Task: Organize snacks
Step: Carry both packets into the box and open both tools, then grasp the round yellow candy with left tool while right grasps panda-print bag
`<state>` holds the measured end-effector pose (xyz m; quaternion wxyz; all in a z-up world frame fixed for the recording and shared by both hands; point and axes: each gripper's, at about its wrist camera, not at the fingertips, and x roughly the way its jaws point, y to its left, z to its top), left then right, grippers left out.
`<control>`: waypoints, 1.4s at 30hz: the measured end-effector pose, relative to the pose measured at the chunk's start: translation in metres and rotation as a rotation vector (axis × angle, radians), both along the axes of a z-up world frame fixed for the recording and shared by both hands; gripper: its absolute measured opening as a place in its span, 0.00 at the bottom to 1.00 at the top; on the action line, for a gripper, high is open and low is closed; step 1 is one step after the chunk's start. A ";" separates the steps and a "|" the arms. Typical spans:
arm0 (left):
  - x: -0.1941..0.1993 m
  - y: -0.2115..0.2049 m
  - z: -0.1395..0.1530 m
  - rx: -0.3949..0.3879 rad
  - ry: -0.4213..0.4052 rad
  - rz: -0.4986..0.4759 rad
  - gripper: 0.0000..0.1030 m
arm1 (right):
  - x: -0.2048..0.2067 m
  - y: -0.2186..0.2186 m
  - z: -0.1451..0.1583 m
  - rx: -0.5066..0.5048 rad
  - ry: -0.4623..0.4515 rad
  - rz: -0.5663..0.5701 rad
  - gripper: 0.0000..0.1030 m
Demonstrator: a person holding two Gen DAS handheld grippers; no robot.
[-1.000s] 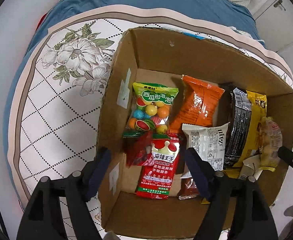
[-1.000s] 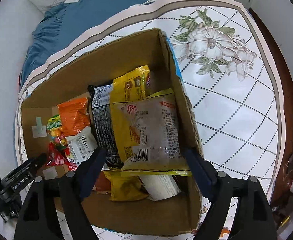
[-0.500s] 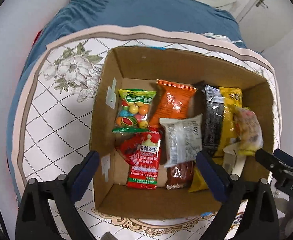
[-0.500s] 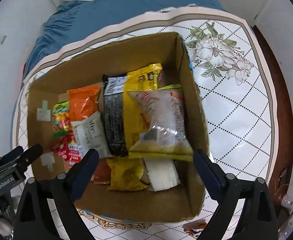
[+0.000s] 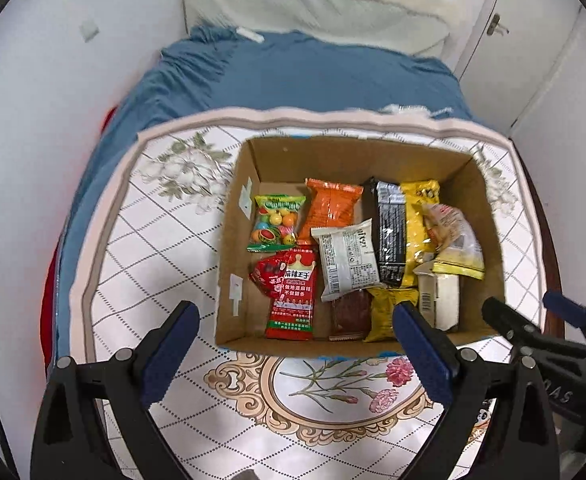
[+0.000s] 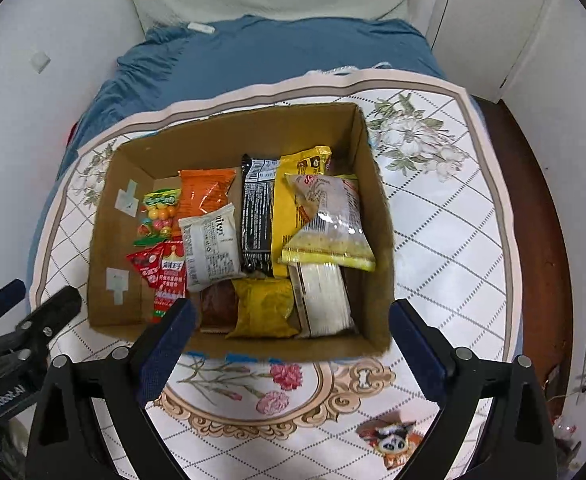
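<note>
A cardboard box [image 5: 277,156] [image 6: 377,216] sits on a floral tabletop and holds several snack packets: a green gumball bag [image 5: 275,224], an orange bag [image 5: 331,210], a red packet [image 5: 293,292], a white packet [image 5: 347,258], a black bar [image 5: 391,236], yellow bags [image 5: 415,216] and a clear bag [image 6: 329,220]. My left gripper [image 5: 293,340] is open and empty, above the box's near edge. My right gripper [image 6: 289,340] is open and empty, also above the near edge. A small orange snack packet [image 6: 393,438] lies on the table near the right gripper.
The tabletop [image 5: 153,248] has a white diamond pattern with flowers. A bed with a blue sheet [image 5: 293,76] lies behind it. White walls and a white door [image 6: 489,20] stand at the back. Wooden floor [image 6: 541,240] shows on the right.
Both grippers have pulled back and up from inside the box, so the whole box and the bed now show. Both stay open and empty.
</note>
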<state>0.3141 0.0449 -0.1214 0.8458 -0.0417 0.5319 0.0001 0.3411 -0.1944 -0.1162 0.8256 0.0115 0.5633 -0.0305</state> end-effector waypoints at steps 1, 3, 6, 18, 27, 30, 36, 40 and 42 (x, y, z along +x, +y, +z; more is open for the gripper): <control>-0.005 0.000 0.006 0.002 -0.015 0.002 0.96 | -0.005 0.000 0.004 0.000 -0.008 0.002 0.96; -0.017 0.001 0.018 0.002 -0.046 0.005 0.96 | -0.018 0.002 0.014 -0.009 -0.033 0.009 0.96; -0.033 -0.001 0.034 0.009 -0.083 0.007 0.96 | -0.036 0.003 0.031 -0.017 -0.070 0.013 0.96; -0.095 -0.014 0.076 0.010 -0.144 0.013 0.96 | -0.106 0.001 0.080 -0.009 -0.156 0.014 0.96; -0.148 -0.050 0.005 -0.010 0.007 -0.050 0.96 | -0.167 -0.043 0.019 0.059 0.016 -0.059 0.97; -0.168 -0.075 -0.049 -0.009 0.140 -0.099 0.96 | -0.191 -0.071 -0.020 0.083 0.119 -0.116 0.97; -0.194 -0.123 -0.135 -0.078 0.378 -0.186 0.96 | -0.228 -0.124 -0.086 0.111 0.290 -0.205 0.97; -0.210 -0.158 -0.184 -0.126 0.487 -0.230 0.96 | -0.233 -0.141 -0.108 0.015 0.339 -0.142 0.97; -0.216 -0.171 -0.204 -0.153 0.523 -0.224 0.96 | -0.226 -0.144 -0.115 -0.053 0.356 -0.082 0.97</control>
